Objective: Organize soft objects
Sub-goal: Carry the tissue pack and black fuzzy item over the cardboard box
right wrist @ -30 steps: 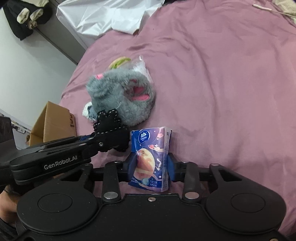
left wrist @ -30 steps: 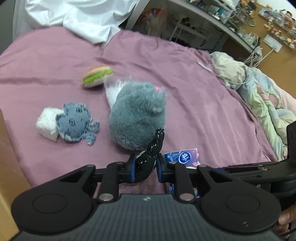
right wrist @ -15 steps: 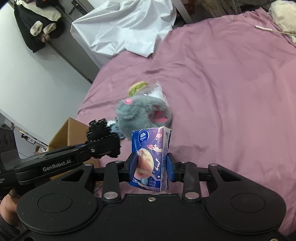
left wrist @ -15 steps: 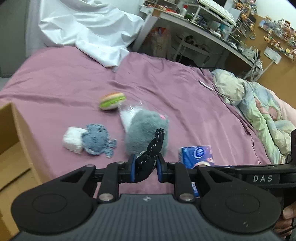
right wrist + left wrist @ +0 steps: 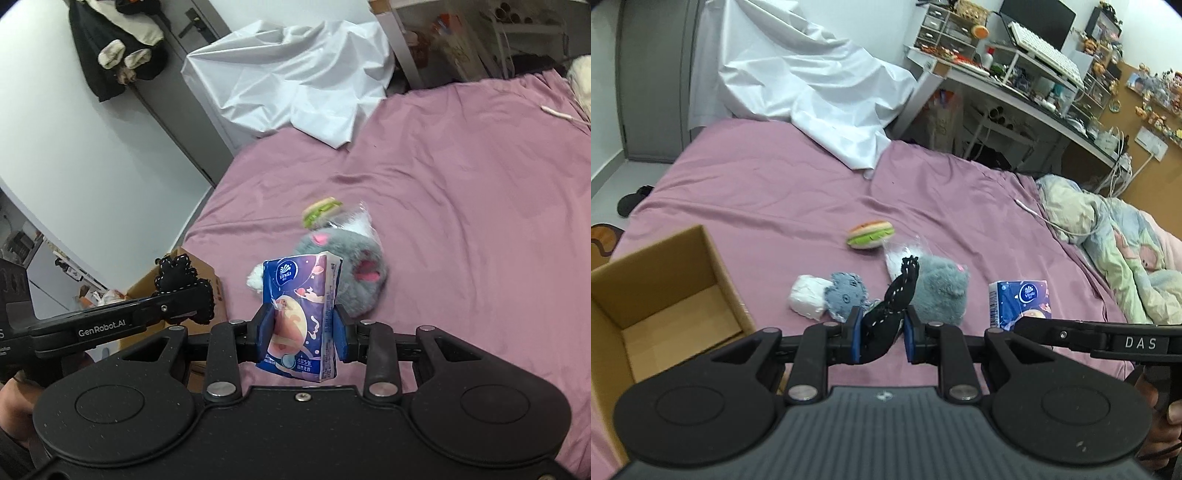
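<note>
The left gripper (image 5: 881, 334) jaws clamp a black stitched soft toy (image 5: 894, 306). The right gripper (image 5: 301, 332) jaws clamp a blue tissue pack (image 5: 301, 314). On the bed (image 5: 775, 192), the grey plush (image 5: 940, 295) lies at 12 o'clock, the cardboard box (image 5: 665, 295) at 9 o'clock.

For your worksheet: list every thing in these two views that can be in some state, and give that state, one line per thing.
Left gripper: shut on black stitched fabric piece.
Right gripper: shut on tissue pack, lifted off the bed.
Cardboard box: open, what shows of its inside is bare.
Grey plush toy: lying on purple bedsheet.
Burger toy: lying on the sheet.
</note>
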Motion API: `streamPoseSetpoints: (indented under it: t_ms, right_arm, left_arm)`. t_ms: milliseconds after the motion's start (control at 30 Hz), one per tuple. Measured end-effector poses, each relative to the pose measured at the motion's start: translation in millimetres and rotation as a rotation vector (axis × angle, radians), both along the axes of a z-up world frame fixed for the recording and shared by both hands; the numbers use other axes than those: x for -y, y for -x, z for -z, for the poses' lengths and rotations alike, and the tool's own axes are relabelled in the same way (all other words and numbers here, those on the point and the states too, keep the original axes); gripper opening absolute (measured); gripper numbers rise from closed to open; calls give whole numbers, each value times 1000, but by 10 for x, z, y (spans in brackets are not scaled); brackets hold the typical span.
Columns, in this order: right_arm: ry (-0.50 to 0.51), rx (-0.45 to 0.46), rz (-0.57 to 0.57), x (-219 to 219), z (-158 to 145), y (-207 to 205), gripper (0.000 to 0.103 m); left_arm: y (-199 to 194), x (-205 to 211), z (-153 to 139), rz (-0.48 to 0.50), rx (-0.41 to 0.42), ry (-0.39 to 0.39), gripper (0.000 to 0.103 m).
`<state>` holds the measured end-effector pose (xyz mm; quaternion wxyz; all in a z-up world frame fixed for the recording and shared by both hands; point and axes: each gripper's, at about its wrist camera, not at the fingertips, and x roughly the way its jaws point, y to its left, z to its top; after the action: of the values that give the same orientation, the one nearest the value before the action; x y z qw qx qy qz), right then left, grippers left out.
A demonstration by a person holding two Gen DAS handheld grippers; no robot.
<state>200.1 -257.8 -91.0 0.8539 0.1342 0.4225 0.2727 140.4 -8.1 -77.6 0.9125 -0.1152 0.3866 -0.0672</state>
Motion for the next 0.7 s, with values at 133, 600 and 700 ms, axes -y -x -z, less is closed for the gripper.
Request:
streamPoseSetpoints:
  t_ms: [133,600,700]
  right_arm:
    - [-26,24,-10,-74,-57,1,33]
    - [-58,136,-80,-418,-211,-32,34]
    - [-63,150,-107,-535,-233,-34,34]
  left_arm:
    - [81,-72,-80,-19,19,-5,21]
    - [311,-434,-205,-109,64,24,22]
    - [341,-526,-220,-130,78,37,22]
